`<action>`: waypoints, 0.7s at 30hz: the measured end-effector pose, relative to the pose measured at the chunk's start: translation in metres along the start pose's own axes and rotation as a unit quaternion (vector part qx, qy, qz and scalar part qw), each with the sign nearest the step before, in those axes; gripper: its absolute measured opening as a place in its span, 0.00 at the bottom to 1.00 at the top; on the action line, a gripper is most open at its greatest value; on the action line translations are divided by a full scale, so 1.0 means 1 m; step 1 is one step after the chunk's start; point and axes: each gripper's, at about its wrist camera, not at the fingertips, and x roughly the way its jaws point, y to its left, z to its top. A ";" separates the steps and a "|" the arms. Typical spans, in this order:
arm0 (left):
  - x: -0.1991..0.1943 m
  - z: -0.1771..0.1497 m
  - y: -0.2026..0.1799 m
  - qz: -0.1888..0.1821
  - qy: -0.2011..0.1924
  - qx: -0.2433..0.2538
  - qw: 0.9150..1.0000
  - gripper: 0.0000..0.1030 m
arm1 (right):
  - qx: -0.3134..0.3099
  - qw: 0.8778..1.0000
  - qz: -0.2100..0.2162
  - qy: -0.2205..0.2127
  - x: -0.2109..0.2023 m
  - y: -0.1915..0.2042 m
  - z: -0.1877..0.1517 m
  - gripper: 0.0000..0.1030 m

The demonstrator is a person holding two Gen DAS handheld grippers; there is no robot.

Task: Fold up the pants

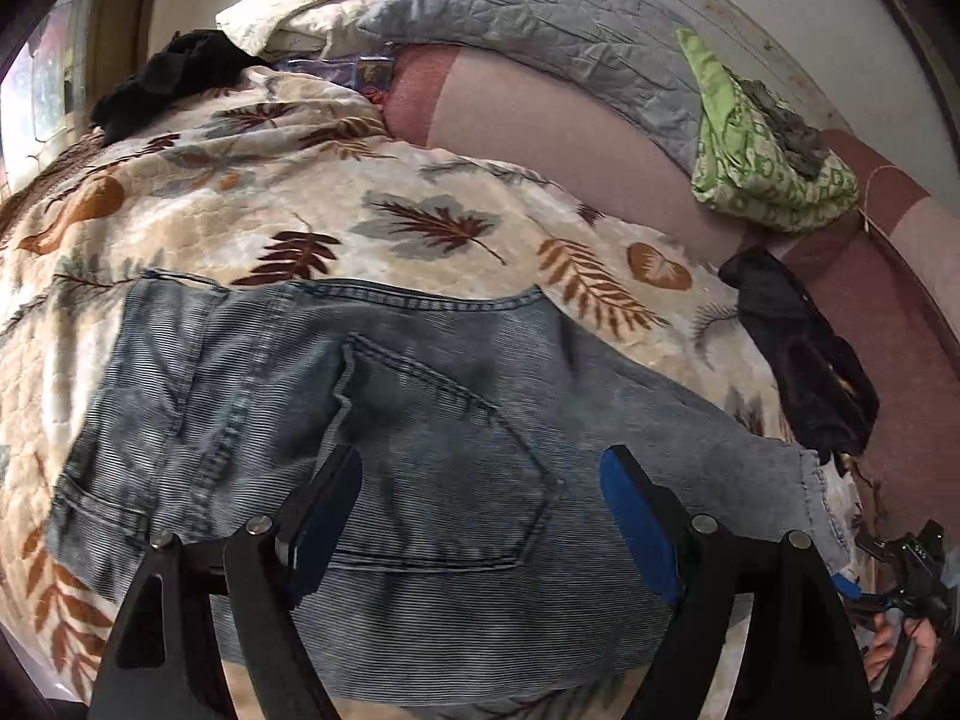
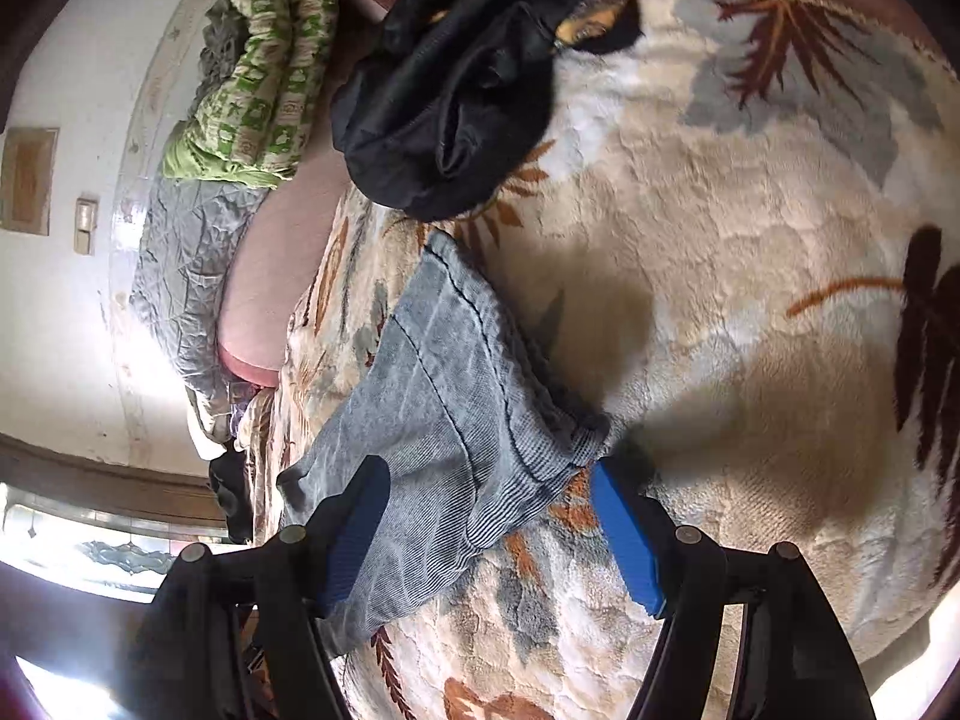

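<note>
Faded blue-grey jeans (image 1: 372, 432) lie folded on a cream leaf-patterned blanket (image 1: 312, 210), back pocket up, waistband toward the far side. My left gripper (image 1: 480, 510) is open, its blue-padded fingers spread just above the pocket area. In the right wrist view the jeans' folded end (image 2: 456, 408) lies on the blanket (image 2: 750, 300). My right gripper (image 2: 486, 522) is open and straddles that end, holding nothing. The right gripper also shows in the left wrist view (image 1: 912, 576) at the lower right.
A black garment (image 1: 804, 372) lies to the right of the jeans, also in the right wrist view (image 2: 468, 96). Another black cloth (image 1: 168, 78) sits at the far left. A grey quilted pillow (image 1: 540, 18) and green patterned cloth (image 1: 762, 144) lie along the wall.
</note>
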 end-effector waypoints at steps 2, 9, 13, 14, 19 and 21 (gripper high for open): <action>0.013 -0.002 -0.031 -0.015 0.006 0.012 1.000 0.80 | 0.006 1.000 0.003 0.001 0.006 -0.002 -0.001 0.70; 0.072 -0.016 -0.114 -0.009 0.040 0.044 0.998 0.80 | 0.031 0.999 -0.008 -0.023 0.014 -0.003 0.005 0.69; 0.097 -0.028 -0.138 0.008 0.052 0.076 0.996 0.80 | 0.023 0.998 -0.051 -0.035 0.014 -0.004 0.004 0.28; 0.101 -0.031 -0.141 0.016 0.053 0.084 0.995 0.80 | 0.030 0.998 -0.043 -0.035 0.014 -0.009 0.004 0.28; 0.124 -0.051 -0.159 0.095 0.056 0.169 0.979 0.82 | -0.009 0.997 -0.060 -0.039 0.015 0.001 0.003 0.25; 0.123 -0.053 -0.158 0.099 0.051 0.169 0.979 0.82 | -0.030 0.997 -0.061 -0.045 0.014 0.008 0.002 0.22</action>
